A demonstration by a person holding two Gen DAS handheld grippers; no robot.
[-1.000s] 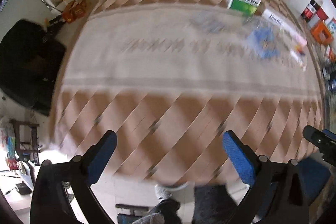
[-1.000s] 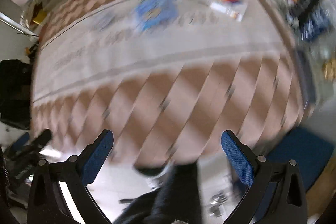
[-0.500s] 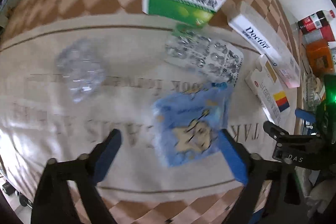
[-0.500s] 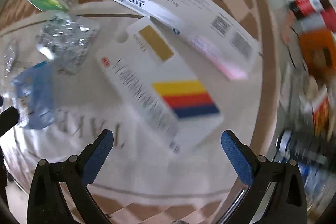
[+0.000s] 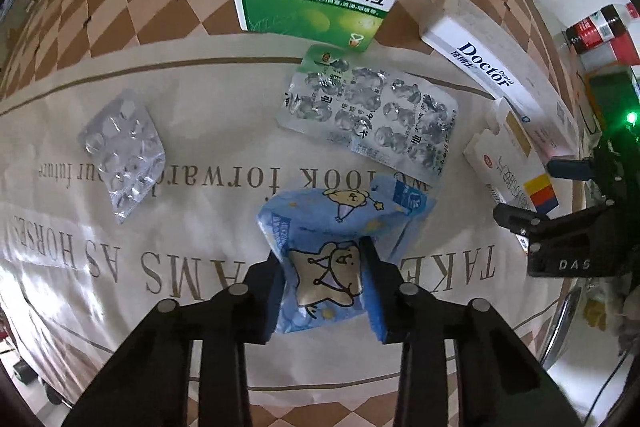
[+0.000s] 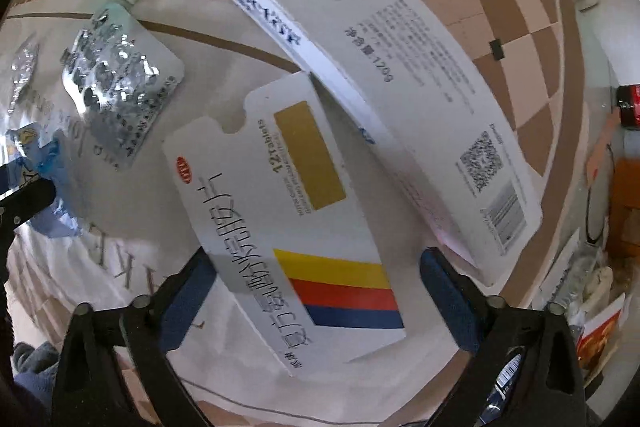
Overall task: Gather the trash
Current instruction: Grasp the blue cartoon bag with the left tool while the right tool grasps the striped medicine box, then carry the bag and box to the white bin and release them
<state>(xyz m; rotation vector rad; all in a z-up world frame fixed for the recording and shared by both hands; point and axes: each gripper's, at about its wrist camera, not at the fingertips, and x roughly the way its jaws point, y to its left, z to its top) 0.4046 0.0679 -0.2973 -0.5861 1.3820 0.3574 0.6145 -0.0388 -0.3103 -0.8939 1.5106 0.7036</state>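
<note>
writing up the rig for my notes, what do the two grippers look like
Both match: the left gripper and right gripper have black angular linkage arms studded with round silver-grey pivot bolts, and jaws faced with blue pads. The left wrist view also catches the right gripper's black body, with white "DAS" lettering on it and a green light glowing behind it. No sleeves show.

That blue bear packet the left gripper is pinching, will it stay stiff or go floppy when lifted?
Probably floppy: the blue bear packet already buckles between the left gripper fingers. Its torn, crumpled top suggests it is empty and light. The glossy film may slip, so a firm pinch seems wise.
</note>
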